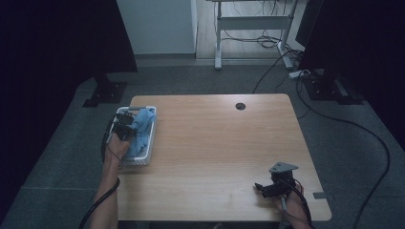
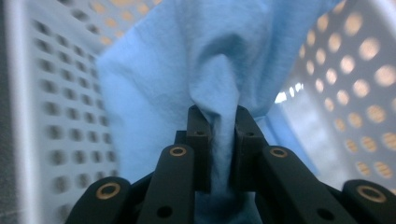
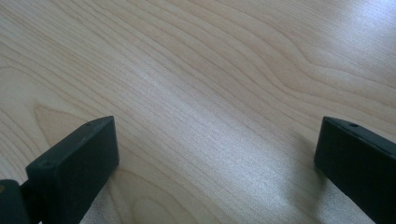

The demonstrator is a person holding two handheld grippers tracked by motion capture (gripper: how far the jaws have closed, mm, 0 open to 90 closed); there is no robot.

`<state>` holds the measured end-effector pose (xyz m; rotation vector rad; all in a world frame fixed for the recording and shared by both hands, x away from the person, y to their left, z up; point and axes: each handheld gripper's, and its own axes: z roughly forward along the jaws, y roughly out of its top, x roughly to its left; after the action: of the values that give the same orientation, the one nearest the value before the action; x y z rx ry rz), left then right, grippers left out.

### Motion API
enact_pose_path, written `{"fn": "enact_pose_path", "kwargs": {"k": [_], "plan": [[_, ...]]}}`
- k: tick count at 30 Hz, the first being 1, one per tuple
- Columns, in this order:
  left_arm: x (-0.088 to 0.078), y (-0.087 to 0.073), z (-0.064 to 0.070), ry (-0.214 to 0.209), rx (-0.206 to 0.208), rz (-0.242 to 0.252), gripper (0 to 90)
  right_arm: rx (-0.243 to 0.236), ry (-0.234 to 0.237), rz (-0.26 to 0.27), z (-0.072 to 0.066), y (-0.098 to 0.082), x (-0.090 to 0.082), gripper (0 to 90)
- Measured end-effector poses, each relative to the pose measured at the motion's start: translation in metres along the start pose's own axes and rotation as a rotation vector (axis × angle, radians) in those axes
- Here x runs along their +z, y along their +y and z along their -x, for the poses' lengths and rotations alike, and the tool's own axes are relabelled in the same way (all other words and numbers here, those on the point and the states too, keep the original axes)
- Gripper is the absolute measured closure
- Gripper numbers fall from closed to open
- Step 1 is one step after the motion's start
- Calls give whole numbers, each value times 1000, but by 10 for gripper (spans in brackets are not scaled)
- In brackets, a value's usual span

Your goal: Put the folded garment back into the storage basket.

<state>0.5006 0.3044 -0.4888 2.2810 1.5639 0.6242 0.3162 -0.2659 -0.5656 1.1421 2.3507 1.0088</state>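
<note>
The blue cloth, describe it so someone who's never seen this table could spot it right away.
Start at the wooden table and go to its left edge, where a white perforated basket sits. The blue cloth lies bunched inside it, pinched by the left claw. It is the only soft, blue thing there.

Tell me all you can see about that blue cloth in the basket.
The blue cloth is a soft, light blue fabric, crumpled and folded. It lies inside the white perforated basket at the table's left edge, bunched against the basket's walls. The left gripper is shut on a gathered fold of it, the fabric squeezed between the two black jaws and rising above them in a pinched ridge.
</note>
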Motion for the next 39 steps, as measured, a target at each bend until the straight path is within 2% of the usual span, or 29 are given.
{"fn": "enact_pose_path", "kwargs": {"k": [1,4,7,9,12,14,16,17,21,23,27,33,39], "plan": [[6,0,1,-10,5,-23,796,0,0,0,0,0,0,0],[16,1,3,-27,11,-43,785,0,0,0,0,0,0,0],[23,3,2,-66,-5,-54,746,-1,-1,0,0,0,0,0],[27,3,-1,-99,-22,-51,683,-1,0,0,0,0,0,0],[33,1,-5,-150,-74,-37,567,-1,0,0,0,0,0,0],[34,1,-7,-172,-79,-23,498,-1,0,0,0,0,0,0],[37,1,-3,-162,-51,-7,379,-1,0,0,0,0,0,0],[39,2,-2,-155,-49,-3,343,-1,-1,0,0,0,0,0],[45,5,1,-149,-65,19,184,-1,-1,0,0,0,0,0],[48,4,-1,-149,-64,41,129,-1,0,0,0,0,0,0],[55,2,-6,-146,-85,49,9,-1,0,0,0,0,0,0],[54,3,-6,-150,-78,43,3,-1,0,0,0,0,0,0],[46,7,-4,-127,-51,28,60,0,-1,0,0,0,0,0]]}}
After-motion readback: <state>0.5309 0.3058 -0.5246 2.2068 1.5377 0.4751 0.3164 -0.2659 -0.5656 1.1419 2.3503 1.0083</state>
